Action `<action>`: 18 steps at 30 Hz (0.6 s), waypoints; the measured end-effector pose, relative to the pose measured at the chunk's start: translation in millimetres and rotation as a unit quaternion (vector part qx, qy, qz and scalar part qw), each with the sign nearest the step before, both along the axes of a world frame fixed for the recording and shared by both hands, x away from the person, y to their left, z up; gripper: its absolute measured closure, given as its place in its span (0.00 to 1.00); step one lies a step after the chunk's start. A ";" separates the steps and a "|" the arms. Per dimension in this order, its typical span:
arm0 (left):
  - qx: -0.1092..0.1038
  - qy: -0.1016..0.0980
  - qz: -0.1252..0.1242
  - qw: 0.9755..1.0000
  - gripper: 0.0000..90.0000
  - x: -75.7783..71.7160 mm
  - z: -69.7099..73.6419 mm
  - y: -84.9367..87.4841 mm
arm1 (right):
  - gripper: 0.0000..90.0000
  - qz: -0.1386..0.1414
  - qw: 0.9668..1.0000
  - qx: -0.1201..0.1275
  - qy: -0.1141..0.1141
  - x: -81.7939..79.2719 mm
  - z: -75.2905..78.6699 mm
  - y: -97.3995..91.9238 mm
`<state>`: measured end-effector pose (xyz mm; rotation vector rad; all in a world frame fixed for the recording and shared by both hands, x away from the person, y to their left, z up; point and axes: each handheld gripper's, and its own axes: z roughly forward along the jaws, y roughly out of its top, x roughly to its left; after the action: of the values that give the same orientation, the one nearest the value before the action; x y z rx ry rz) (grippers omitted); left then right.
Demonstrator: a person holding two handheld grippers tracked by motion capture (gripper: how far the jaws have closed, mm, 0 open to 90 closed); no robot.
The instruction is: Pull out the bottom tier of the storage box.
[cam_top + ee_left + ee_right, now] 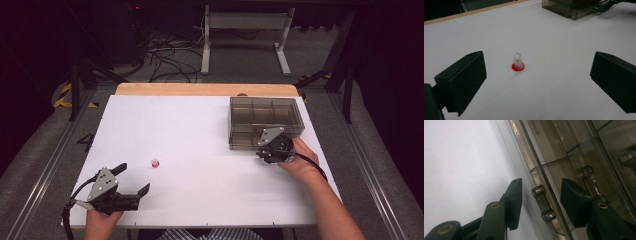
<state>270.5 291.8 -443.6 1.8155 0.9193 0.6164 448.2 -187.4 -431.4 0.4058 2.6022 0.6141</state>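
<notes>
Starting at the lower left of the high view, my left gripper [134, 179] rests on the white table [200, 200], jaws wide apart and holding nothing, aimed toward the frame's middle. Just ahead of it, left of centre, stands the small clear piece on a red base [155, 162], upright and untouched; in the left gripper view it [518, 62] sits between my two jaws but well beyond their tips. So picking it up is not yet done (as I judge it, the piece is meant for the box). Over at the right, the smoky compartment box [266, 122] lies with its lid shut. My right gripper [272, 150] is pressed up to its near edge, the hand tilted forward. In the right gripper view my jaws stand partly open around the clear latch [543, 203], pads not touching it. Opening the box is what remains there.
</notes>
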 end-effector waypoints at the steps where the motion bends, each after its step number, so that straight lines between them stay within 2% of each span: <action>1: 0.001 0.000 0.000 1.000 0.01 -0.1 0.0 0.0 | 0.60 0.006 1.000 -0.004 0.004 0.9 -0.7 0.3; 2: 0.000 0.000 0.000 1.000 0.01 -0.1 0.0 0.0 | 0.61 -0.002 1.000 -0.002 0.002 1.4 -1.4 1.2; 7: -0.002 0.001 0.000 1.000 0.01 -0.3 0.1 0.3 | 0.69 0.001 1.000 -0.018 0.006 4.9 -5.9 2.2; 9: -0.002 0.001 0.001 1.000 0.01 -0.2 0.0 0.2 | 0.72 -0.003 1.000 -0.015 0.004 5.0 -5.1 1.7; 10: -0.003 0.001 0.001 1.000 0.01 -0.2 0.0 0.1 | 0.72 -0.003 1.000 -0.015 0.004 5.0 -5.1 1.7; 12: -0.003 0.001 0.000 1.000 0.01 -0.2 0.0 0.1 | 0.72 -0.005 1.000 -0.009 0.018 5.6 -2.9 0.2; 14: -0.003 0.001 0.000 1.000 0.01 -0.2 0.1 0.2 | 0.73 -0.010 1.000 -0.007 0.017 4.6 -2.4 0.6; 18: -0.004 0.002 0.001 1.000 0.01 0.0 0.0 0.1 | 0.73 0.000 0.999 -0.015 0.028 -1.4 2.4 -1.0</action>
<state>270.5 291.9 -443.6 1.8101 0.9236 0.6105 446.8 -188.4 -429.0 0.4189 2.6622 0.5696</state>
